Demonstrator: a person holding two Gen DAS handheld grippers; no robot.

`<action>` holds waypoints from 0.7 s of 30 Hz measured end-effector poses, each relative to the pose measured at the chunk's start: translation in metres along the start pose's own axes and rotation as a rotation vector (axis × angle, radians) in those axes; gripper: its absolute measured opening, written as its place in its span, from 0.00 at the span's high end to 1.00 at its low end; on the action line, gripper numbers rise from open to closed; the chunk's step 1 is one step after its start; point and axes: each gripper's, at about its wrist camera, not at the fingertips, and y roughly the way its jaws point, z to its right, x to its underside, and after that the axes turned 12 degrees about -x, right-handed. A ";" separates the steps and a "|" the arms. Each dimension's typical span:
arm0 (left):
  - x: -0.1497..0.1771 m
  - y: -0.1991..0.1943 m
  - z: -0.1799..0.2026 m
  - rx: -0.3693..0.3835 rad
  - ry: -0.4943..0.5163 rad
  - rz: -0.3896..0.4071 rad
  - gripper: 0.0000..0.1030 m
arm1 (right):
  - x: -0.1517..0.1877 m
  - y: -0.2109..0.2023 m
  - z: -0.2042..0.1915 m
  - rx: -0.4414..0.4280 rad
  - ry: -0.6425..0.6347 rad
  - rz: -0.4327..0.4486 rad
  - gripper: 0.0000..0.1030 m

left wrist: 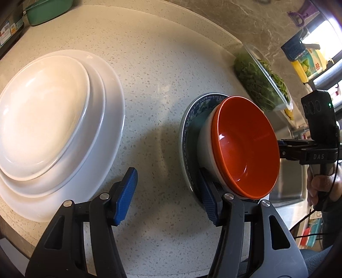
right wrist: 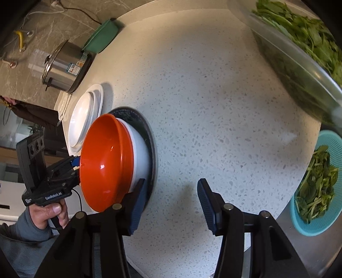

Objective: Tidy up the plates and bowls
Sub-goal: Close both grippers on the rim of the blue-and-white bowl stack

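Note:
An orange bowl (left wrist: 245, 147) (right wrist: 102, 162) sits nested in a white bowl (left wrist: 205, 145) (right wrist: 140, 154) on a blue-patterned plate (left wrist: 188, 119) (right wrist: 149, 136). A stack of white plates (left wrist: 53, 119) (right wrist: 85, 119) lies further left. My left gripper (left wrist: 166, 194) is open over bare counter, with its right finger (left wrist: 208, 196) against the bowls' near side on the plate. My right gripper (right wrist: 171, 203) is open too, its left finger (right wrist: 136, 205) beside the white bowl. Each view shows the other gripper at the bowls' opposite side: the right gripper (left wrist: 280, 147) and the left gripper (right wrist: 74, 164).
A clear container of leafy greens (left wrist: 260, 81) (right wrist: 299, 53) stands behind the bowls. A teal colander of greens (right wrist: 316, 188) sits in the sink (left wrist: 286, 181). A steel pot (right wrist: 64, 68) and a green basin (left wrist: 49, 10) (right wrist: 102, 36) stand at the far counter end.

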 end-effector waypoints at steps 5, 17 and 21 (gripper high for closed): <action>-0.001 0.001 -0.007 0.049 -0.015 0.002 0.56 | 0.002 0.002 0.015 -0.154 0.055 0.034 0.66; -0.013 0.013 -0.009 0.146 -0.047 -0.058 0.68 | 0.006 0.008 0.042 -0.361 0.136 0.059 0.71; -0.016 0.014 -0.005 0.184 -0.036 -0.060 0.83 | 0.005 0.009 0.045 -0.400 0.142 0.053 0.72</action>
